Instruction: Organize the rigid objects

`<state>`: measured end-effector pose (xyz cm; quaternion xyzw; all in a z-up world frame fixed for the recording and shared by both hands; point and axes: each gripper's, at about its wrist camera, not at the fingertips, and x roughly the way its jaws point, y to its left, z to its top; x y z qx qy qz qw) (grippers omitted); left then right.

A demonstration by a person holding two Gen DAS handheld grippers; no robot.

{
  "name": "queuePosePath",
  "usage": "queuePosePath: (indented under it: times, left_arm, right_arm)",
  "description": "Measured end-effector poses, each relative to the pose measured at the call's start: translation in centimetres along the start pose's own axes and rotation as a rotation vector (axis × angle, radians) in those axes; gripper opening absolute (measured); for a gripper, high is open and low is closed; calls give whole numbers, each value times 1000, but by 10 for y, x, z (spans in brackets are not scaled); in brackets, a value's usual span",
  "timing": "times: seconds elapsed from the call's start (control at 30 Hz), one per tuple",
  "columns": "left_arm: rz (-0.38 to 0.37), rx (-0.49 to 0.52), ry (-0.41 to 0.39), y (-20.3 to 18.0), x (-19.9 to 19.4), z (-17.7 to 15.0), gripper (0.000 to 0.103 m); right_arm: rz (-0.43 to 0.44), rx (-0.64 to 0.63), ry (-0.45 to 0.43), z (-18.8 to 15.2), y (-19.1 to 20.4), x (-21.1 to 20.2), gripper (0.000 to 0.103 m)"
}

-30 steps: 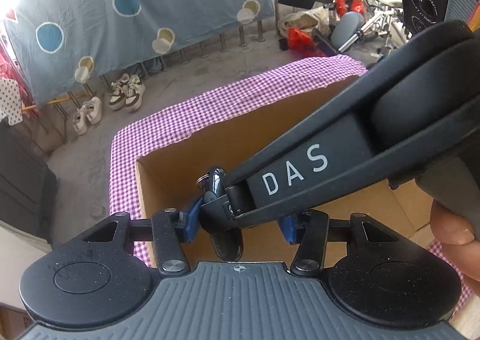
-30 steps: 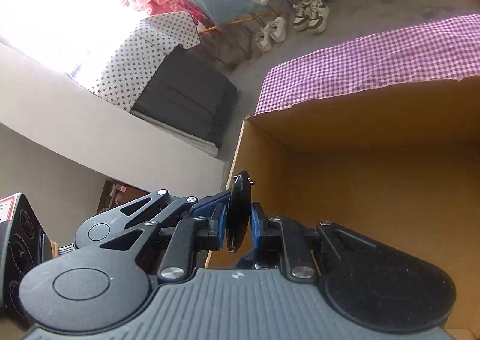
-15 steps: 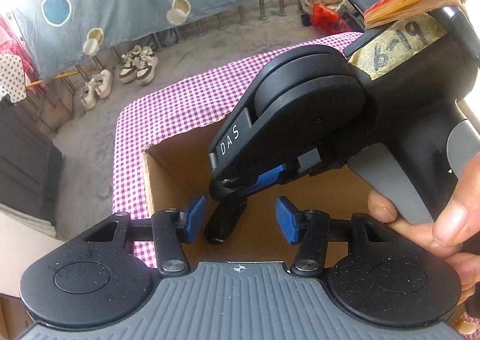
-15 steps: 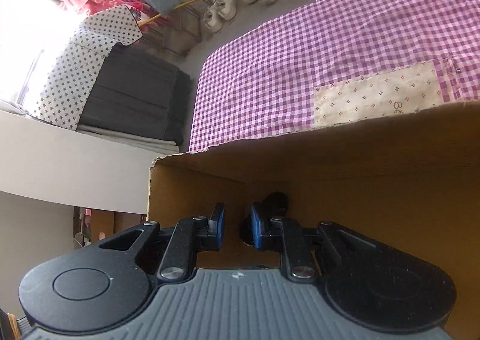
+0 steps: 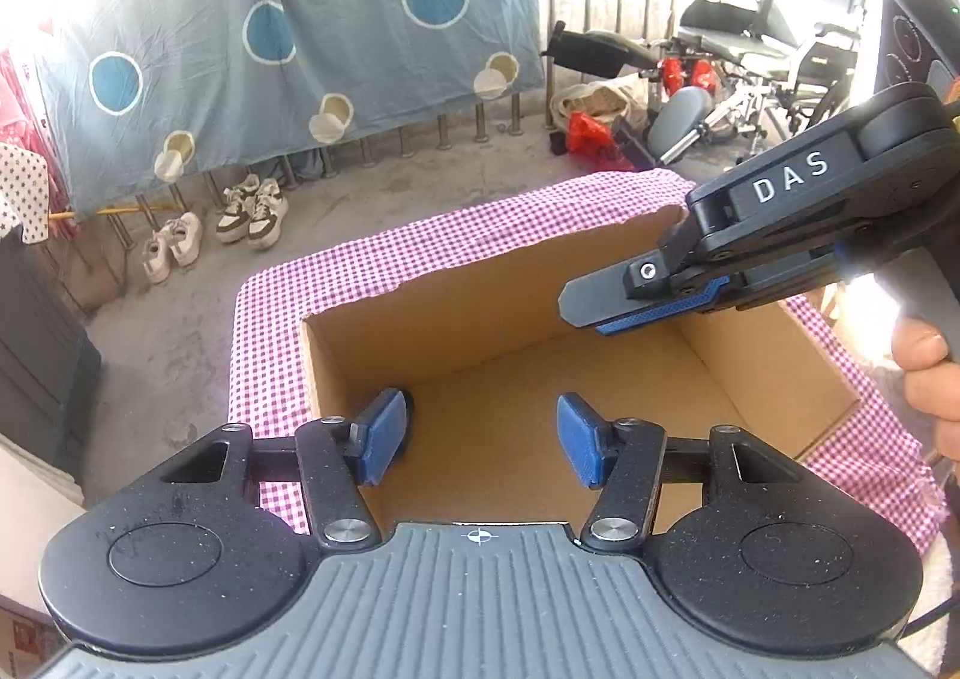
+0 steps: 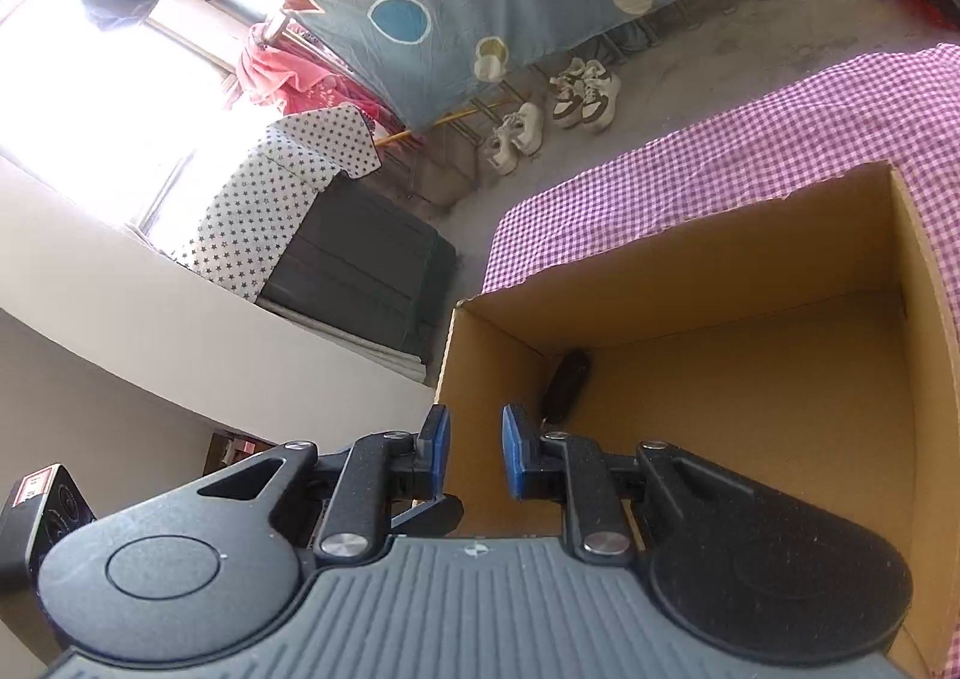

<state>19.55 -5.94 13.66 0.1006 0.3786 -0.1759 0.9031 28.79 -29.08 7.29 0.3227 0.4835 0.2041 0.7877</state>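
Over the open cardboard box (image 5: 600,283) I hold my left gripper (image 5: 480,439) with its jaws spread wide and nothing between them. My right gripper (image 6: 474,454) hovers at the box's left wall, jaws parted by a narrow gap, also empty. A small black key fob (image 6: 567,385) lies on the box floor, in the far left corner against the wall. Under the box is a purple checked cloth (image 5: 360,265).

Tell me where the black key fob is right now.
In the right wrist view the black key fob lies on the floor of the cardboard box, in its near-left corner against the left wall, just beyond the right gripper.
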Motion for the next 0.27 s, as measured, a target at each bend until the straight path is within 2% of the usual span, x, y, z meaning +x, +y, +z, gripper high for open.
queuePosePath:
  times: [0.17, 0.27]
  left_arm:
    - [-83, -19, -20, -22, -34, -32, 57]
    - [-135, -37, -14, -36, -37, -54, 57]
  right_arm:
    - [37, -50, -75, -67, -1, -81, 26]
    - [24, -61, -99, -109, -10, -111, 35]
